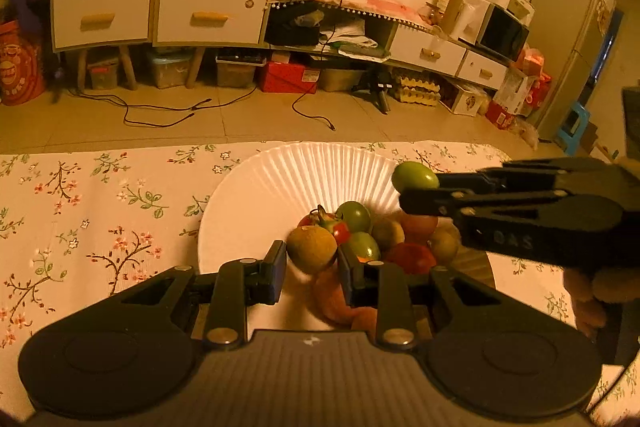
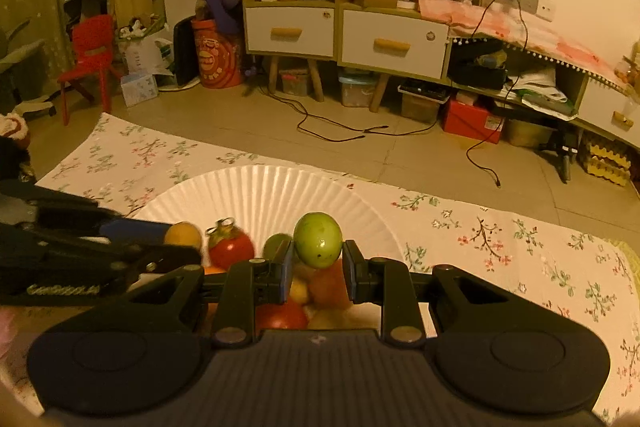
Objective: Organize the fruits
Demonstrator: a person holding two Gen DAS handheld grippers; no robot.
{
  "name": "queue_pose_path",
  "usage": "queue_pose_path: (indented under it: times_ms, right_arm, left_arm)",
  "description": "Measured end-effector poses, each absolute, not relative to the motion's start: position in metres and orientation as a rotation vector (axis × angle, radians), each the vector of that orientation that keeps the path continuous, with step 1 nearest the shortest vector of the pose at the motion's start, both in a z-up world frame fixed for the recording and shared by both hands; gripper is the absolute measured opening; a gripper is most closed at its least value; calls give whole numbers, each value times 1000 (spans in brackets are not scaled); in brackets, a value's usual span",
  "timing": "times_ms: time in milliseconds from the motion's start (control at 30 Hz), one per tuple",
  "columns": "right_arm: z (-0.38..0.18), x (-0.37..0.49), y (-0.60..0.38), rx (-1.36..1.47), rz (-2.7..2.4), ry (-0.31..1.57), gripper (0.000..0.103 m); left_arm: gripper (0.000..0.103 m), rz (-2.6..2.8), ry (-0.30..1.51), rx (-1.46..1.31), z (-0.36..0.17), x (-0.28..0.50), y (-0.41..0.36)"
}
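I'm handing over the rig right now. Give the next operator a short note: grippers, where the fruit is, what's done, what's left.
Right gripper: shut on a green fruit, held above the paper plate.
Left gripper: shut on a brownish-yellow fruit, low at the near side of the heap.
Fruit pile: red, green and yellow pieces heaped on the plate, on the flowered tablecloth.
Done: two fruits gripped.
Left: set both down and sort the heap; no destination container is in view.

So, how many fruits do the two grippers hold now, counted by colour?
Green fruit, in the right gripper: 1
Brown fruit, in the left gripper: 1
Total: 2
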State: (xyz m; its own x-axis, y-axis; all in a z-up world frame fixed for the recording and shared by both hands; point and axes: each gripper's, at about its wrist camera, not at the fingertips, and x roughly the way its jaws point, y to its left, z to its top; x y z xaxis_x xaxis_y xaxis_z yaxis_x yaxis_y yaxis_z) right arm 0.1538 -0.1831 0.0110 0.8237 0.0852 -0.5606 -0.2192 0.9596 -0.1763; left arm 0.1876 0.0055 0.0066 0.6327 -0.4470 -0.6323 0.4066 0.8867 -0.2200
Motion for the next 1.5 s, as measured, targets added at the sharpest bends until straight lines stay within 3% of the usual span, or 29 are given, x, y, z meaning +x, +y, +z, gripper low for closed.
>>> queue_pose_path:
  times_ms: [667, 767, 900, 1167, 1267, 1500]
  right_arm:
    - [5, 176, -182, -251, 162, 635, 25]
    - [7, 174, -182, -240, 162, 631, 31]
    - [10, 171, -183, -232, 159, 625, 35]
    - [19, 151, -188, -202, 149, 610, 62]
    - [20, 140, -192, -182, 146, 613, 69]
    - [23, 119, -194, -171, 123, 626, 77]
  left_arm:
    - [28, -472, 722, -28, 0, 187, 12]
    - [35, -464, 713, -30, 2, 186, 12]
    - [58, -435, 688, -23, 8, 180, 13]
    - [73, -388, 680, -14, 18, 165, 11]
    - [83, -354, 677, 6, 23, 156, 10]
    - [88, -321, 702, 22, 30, 139, 7]
